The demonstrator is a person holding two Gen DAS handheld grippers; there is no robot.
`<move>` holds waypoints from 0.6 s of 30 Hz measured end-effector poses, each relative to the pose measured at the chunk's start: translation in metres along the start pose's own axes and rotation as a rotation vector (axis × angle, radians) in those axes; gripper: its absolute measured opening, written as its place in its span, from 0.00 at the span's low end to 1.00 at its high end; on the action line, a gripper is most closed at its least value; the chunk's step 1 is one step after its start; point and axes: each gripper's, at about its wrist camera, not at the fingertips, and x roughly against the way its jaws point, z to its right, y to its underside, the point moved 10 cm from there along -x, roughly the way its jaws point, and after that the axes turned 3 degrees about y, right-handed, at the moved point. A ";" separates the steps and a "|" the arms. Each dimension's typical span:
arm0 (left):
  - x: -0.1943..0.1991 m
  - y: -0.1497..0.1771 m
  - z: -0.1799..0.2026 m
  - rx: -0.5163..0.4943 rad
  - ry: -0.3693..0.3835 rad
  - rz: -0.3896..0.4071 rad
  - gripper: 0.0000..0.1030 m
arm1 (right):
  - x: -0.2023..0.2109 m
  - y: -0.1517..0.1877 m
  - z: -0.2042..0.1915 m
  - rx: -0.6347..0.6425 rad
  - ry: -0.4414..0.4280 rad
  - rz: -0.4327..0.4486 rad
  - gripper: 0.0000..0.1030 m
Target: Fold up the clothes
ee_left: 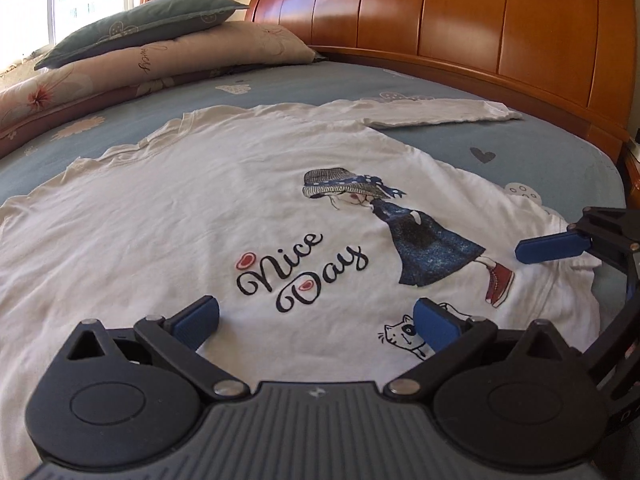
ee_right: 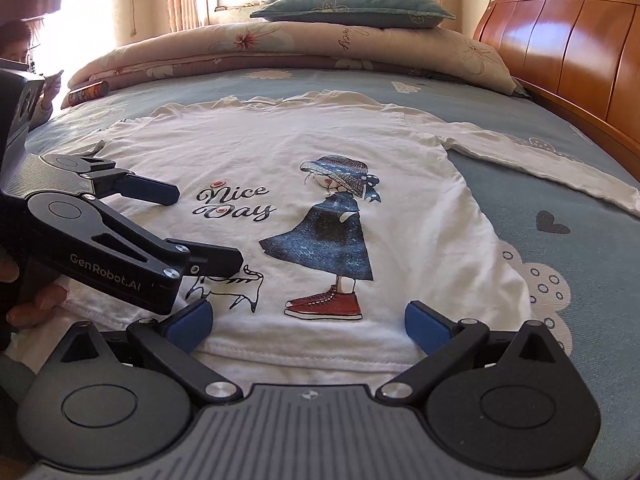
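Observation:
A white long-sleeved shirt (ee_left: 200, 208) (ee_right: 320, 136) lies front up on the bed, printed with "Nice Day" and a girl in a blue dress. One sleeve (ee_right: 540, 160) stretches toward the headboard. My left gripper (ee_left: 316, 326) hovers open over the lower front of the shirt, nothing between its fingers. In the right wrist view the left gripper (ee_right: 200, 226) reaches in from the left above the cat print. My right gripper (ee_right: 308, 326) stands open just over the shirt's hem (ee_right: 304, 356). A blue right finger (ee_left: 552, 246) shows at the right edge.
A blue patterned sheet (ee_right: 560, 208) covers the bed. A folded quilt (ee_right: 300, 48) and a green pillow (ee_right: 356, 8) lie at the far side. The wooden headboard (ee_left: 460, 28) runs along the right. A small can (ee_right: 88, 92) and a person (ee_right: 16, 48) are far left.

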 end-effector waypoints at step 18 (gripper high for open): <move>0.110 0.025 -0.097 0.391 -0.254 -0.029 0.99 | 0.006 0.002 0.003 -0.012 -0.051 0.061 1.00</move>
